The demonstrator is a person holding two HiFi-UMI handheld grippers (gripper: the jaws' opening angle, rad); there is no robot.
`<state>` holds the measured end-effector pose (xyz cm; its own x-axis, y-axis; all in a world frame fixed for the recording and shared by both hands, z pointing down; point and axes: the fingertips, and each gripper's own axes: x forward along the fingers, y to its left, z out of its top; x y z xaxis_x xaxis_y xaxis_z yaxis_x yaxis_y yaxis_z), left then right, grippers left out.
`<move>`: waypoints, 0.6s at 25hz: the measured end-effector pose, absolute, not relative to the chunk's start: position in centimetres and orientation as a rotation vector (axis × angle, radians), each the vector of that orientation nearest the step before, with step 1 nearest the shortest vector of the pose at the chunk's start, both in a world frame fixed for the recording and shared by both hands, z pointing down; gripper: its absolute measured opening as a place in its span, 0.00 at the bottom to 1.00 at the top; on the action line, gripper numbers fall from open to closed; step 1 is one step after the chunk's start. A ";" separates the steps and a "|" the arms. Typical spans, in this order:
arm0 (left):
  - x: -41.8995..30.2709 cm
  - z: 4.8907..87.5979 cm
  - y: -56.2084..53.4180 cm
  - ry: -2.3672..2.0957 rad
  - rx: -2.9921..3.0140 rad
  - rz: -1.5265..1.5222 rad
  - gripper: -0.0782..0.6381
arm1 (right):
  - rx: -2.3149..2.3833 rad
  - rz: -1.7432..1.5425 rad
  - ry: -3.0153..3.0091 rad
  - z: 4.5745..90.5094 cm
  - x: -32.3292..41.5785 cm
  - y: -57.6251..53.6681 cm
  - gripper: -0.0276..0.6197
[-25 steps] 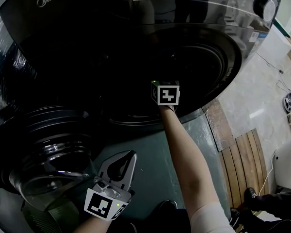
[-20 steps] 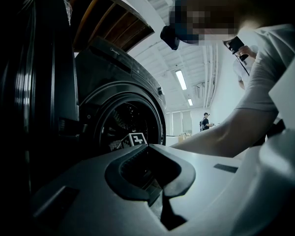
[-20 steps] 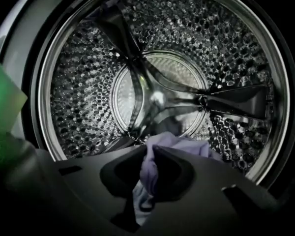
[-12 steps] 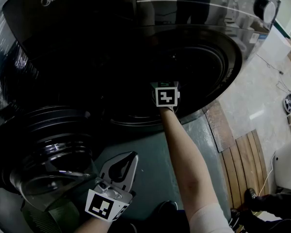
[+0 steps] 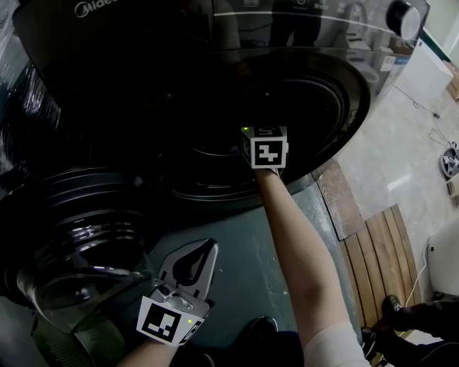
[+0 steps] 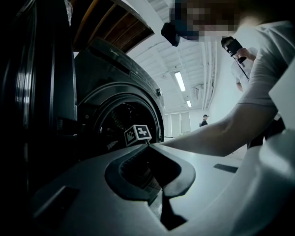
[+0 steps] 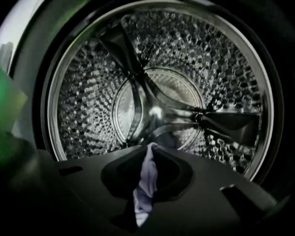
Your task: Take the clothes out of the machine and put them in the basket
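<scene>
The black front-loading washing machine (image 5: 214,52) stands with its round door (image 5: 69,235) swung open to the left. My right arm reaches into the drum's mouth, and only the right gripper's marker cube (image 5: 266,151) shows in the head view. In the right gripper view, my right gripper (image 7: 150,146) is shut on a pale lilac cloth (image 7: 146,181) that hangs down between the jaws, in front of the shiny dimpled drum (image 7: 88,82). My left gripper (image 5: 205,245) hangs low beside the open door, its jaws together and holding nothing.
Wooden boards (image 5: 382,258) lie on the floor to the right of the machine, with a white object (image 5: 451,266) beyond them. A dark shoe (image 5: 394,312) is at the lower right. A ribbed dark thing (image 5: 61,349) shows at the bottom left edge.
The right gripper has lifted slightly at the drum's mouth. The left gripper has stayed where it was beside the door.
</scene>
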<state>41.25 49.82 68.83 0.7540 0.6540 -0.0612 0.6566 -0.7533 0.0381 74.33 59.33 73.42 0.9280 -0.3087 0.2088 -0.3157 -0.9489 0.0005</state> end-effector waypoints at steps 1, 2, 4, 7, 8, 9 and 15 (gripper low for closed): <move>41.2 68.9 49.9 1.084 2.887 -0.065 0.14 | 3.054 0.310 -0.506 72.9 74.2 59.4 0.09; 41.2 69.0 49.9 1.088 2.886 -0.063 0.14 | 3.055 0.291 -0.512 72.3 74.1 59.5 0.09; 41.2 69.0 50.0 1.092 2.883 -0.064 0.14 | 3.057 0.243 -0.501 70.9 73.9 60.1 0.09; 41.1 69.1 50.1 1.099 2.879 -0.063 0.14 | 3.107 0.187 -0.505 68.9 73.3 60.8 0.09; 41.1 69.0 50.1 1.101 2.876 -0.065 0.14 | 3.131 0.164 -0.515 68.2 72.9 61.0 0.09; 41.1 68.9 50.1 1.105 2.872 -0.069 0.14 | 3.147 0.137 -0.523 67.7 72.5 61.1 0.09; 41.3 68.9 49.7 1.097 2.856 -0.070 0.14 | 3.140 0.047 -0.545 66.6 68.4 61.8 0.09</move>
<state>41.32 49.73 68.90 0.7423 0.6662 -0.0717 0.6699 -0.7401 0.0589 68.36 61.81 66.63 0.9411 -0.3375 0.0213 -0.3362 -0.9405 -0.0503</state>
